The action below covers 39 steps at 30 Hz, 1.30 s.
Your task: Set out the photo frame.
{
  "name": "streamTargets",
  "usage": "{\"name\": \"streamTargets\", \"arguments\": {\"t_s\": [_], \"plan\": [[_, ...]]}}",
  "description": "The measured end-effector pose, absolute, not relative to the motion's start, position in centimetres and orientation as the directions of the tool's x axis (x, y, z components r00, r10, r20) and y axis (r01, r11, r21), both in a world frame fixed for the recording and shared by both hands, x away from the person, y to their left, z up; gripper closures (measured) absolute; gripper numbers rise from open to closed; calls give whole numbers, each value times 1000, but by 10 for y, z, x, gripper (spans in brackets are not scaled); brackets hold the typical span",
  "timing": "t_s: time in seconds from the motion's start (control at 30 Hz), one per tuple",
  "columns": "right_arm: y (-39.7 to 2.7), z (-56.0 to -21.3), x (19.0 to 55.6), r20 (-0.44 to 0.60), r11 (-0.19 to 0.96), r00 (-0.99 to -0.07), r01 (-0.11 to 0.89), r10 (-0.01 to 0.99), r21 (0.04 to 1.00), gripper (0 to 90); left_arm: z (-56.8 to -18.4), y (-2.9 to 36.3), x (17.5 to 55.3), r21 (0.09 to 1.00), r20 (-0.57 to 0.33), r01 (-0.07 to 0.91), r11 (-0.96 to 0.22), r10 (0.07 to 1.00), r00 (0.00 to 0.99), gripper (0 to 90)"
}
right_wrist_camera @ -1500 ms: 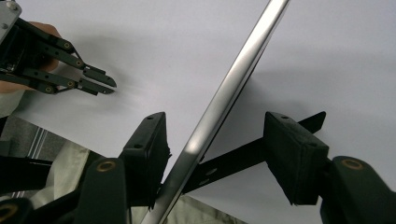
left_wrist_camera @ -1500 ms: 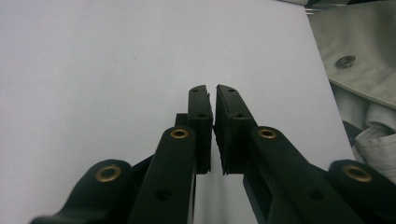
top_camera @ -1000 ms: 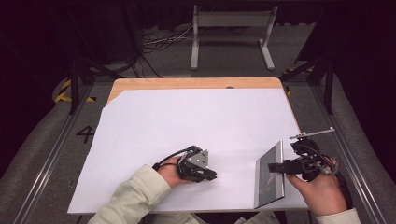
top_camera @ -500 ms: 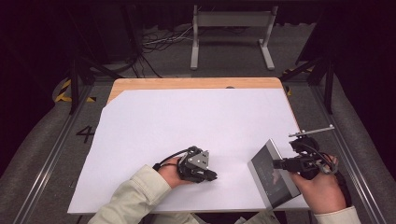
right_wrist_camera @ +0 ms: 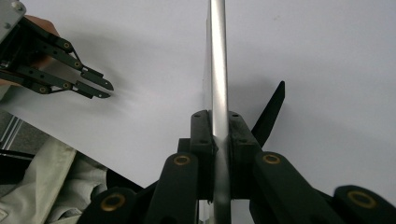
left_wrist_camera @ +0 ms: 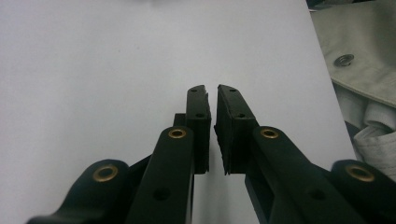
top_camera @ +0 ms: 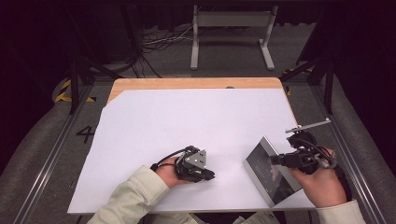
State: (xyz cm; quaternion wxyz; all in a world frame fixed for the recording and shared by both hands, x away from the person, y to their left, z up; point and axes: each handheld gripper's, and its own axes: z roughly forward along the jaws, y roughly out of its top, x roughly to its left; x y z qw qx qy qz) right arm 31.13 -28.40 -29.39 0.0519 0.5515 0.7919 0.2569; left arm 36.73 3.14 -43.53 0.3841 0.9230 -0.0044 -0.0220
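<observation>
A flat frame with a silver rim and dark glossy face [top_camera: 271, 172] stands tilted at the front right of the white sheet [top_camera: 187, 126]. My right gripper [top_camera: 274, 160] is shut on its thin silver edge [right_wrist_camera: 218, 56]; its jaws have just been closing on that edge. The pads [right_wrist_camera: 201, 135] press it from both sides, and a black prop leg [right_wrist_camera: 271, 112] sticks out behind. My left gripper [top_camera: 210, 175] rests on the sheet at front centre, its pads [left_wrist_camera: 198, 107] almost together with nothing between them. The right gripper view has the left gripper [right_wrist_camera: 105, 90] at its upper left.
The sheet covers a wooden table whose far edge [top_camera: 187, 84] is bare. A grey metal stand [top_camera: 231, 32] and cables lie on the floor beyond. Metal rails [top_camera: 51, 154] run along both sides. A pale sleeve [top_camera: 135, 196] lies at the front edge.
The frame has swung from a narrow strip seen nearly edge-on to a tilted pose with more of its dark face showing. The right hand shifted slightly. The left gripper stayed still.
</observation>
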Motion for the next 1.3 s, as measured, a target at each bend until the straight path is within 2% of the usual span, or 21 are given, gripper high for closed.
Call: {"name": "streamTargets", "arguments": {"t_s": [0.43, 1.03, 1.3], "plan": [[-267, -278, 331, 159, 371, -499, 789, 852, 490, 836, -436, 63, 364, 724, -63, 106, -682, 87, 994, 770], [-230, -263, 364, 115, 544, -674, 675, 730, 499, 836, -438, 109, 359, 740, -88, 251, -624, 279, 956, 754], [-215, -259, 375, 88, 613, -735, 619, 672, 491, 837, -437, 124, 356, 754, -89, 285, -591, 339, 937, 736]]}}
